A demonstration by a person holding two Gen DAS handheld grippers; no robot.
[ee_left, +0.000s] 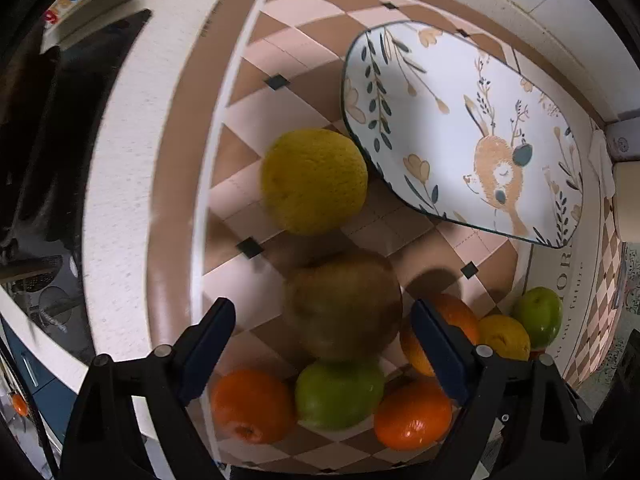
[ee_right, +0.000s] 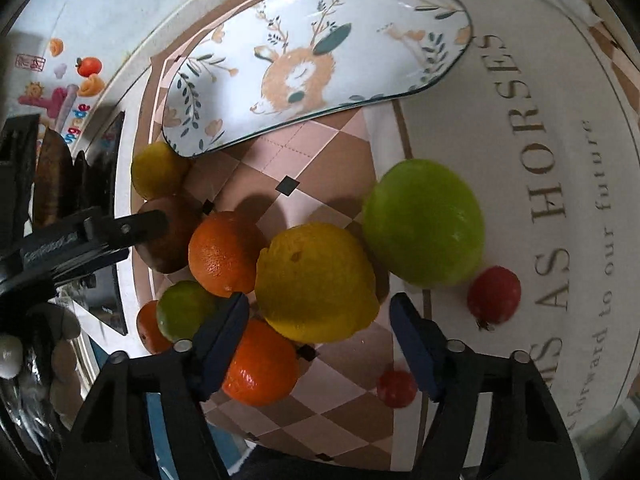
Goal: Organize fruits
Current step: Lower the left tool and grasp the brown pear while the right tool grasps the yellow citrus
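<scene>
A white deer-print plate (ee_left: 460,120) lies empty on the checkered mat; it also shows in the right wrist view (ee_right: 320,60). My left gripper (ee_left: 324,320) is open around a brown kiwi (ee_left: 344,304), not touching it. A yellow fruit (ee_left: 314,180) sits beyond the kiwi. Oranges (ee_left: 252,404) and a green apple (ee_left: 338,394) lie under the left gripper. My right gripper (ee_right: 320,320) is open around a yellow lemon (ee_right: 316,280). A big green apple (ee_right: 424,222), oranges (ee_right: 224,252) and two small red fruits (ee_right: 494,294) lie around it.
The left gripper's finger (ee_right: 120,232) reaches in beside the kiwi (ee_right: 168,248) in the right wrist view. The checkered mat (ee_left: 280,80) ends at a white table border (ee_left: 132,160). Printed lettering covers the mat's right part (ee_right: 540,160).
</scene>
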